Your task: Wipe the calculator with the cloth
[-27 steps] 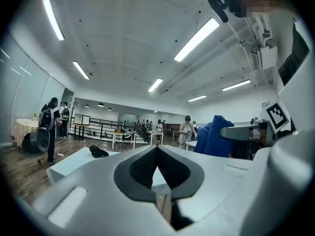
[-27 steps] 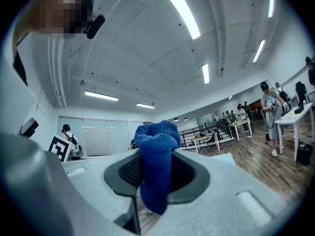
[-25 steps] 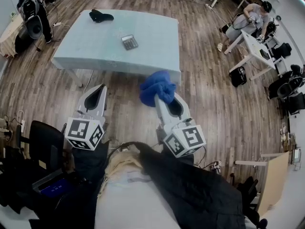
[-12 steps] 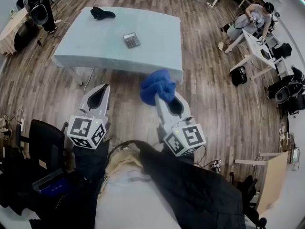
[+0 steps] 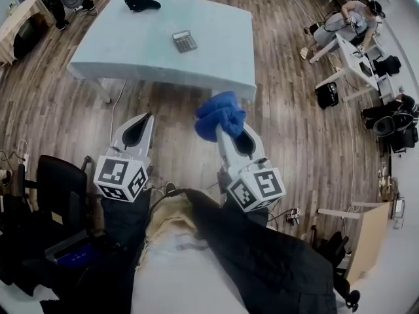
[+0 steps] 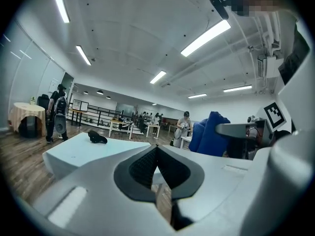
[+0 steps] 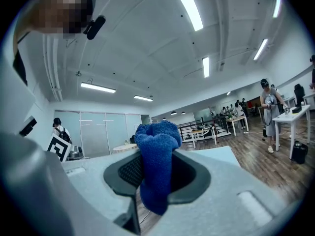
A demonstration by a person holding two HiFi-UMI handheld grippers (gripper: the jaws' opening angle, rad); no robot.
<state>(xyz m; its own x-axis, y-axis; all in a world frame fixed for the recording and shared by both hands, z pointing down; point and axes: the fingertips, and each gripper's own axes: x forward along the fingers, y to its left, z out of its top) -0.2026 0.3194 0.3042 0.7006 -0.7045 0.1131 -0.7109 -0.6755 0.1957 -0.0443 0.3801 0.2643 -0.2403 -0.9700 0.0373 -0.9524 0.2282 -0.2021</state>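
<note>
- calculator (image 5: 184,41) sits flat on the pale table (image 5: 131,61)
- right gripper (image 5: 228,131) is pinching the blue cloth (image 5: 220,113)
- left gripper (image 5: 139,124) jaws pressed together, nothing between them

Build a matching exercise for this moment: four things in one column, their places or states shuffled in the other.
Things:
1. calculator
2. cloth
3. left hand-held gripper
4. black object

Places or states:
A. shut, nothing between its jaws
B. far left corner of the table
C. near the middle of the table top
D. clamped in the right hand-held gripper

Pairs: 1-C, 2-D, 3-A, 4-B.
</note>
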